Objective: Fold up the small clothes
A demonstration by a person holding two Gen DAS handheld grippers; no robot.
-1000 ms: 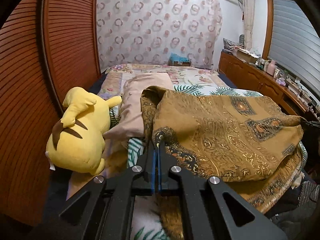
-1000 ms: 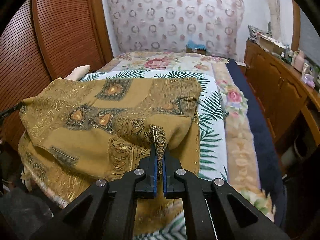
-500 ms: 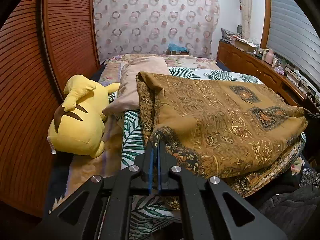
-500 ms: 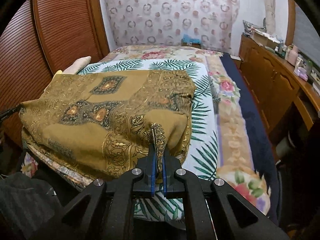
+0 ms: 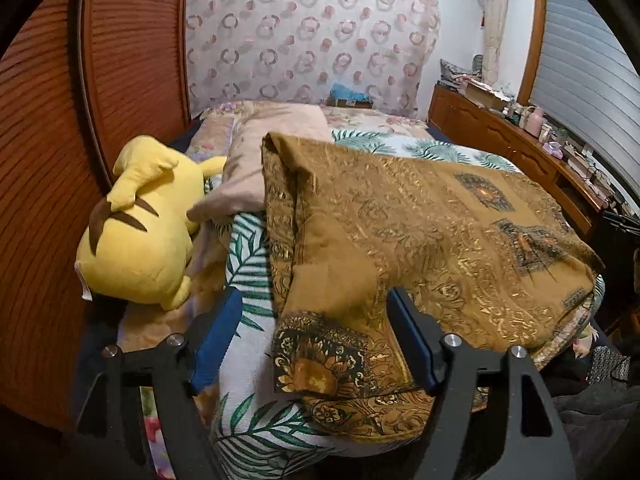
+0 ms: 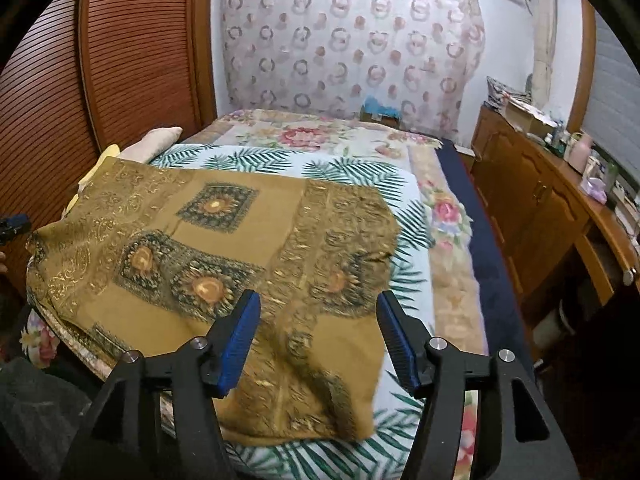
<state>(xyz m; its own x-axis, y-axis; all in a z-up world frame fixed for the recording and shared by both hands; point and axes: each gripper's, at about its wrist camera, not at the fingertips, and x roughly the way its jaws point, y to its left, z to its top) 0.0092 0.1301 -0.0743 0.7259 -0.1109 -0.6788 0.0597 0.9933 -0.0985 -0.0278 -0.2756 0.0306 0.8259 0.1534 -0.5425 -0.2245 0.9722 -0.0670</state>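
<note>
Both tools are opening over a mustard paisley garment (image 6: pixel 224 248) folded on the bed (image 6: pixel 452 312) — left tool (image 5: pixel 314 336), right tool (image 6: pixel 318 338), corners between the pads, unpinched. Risk: the released hem, overhanging the bed's near edge, could slide off.

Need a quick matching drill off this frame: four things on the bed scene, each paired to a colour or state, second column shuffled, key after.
1 folded cloth
2 plush toy
3 pillow
4 left tongs

a yellow
b pale pink
c brown and gold
d opening, pads off the cloth

Pairs: 1-c, 2-a, 3-b, 4-d
</note>
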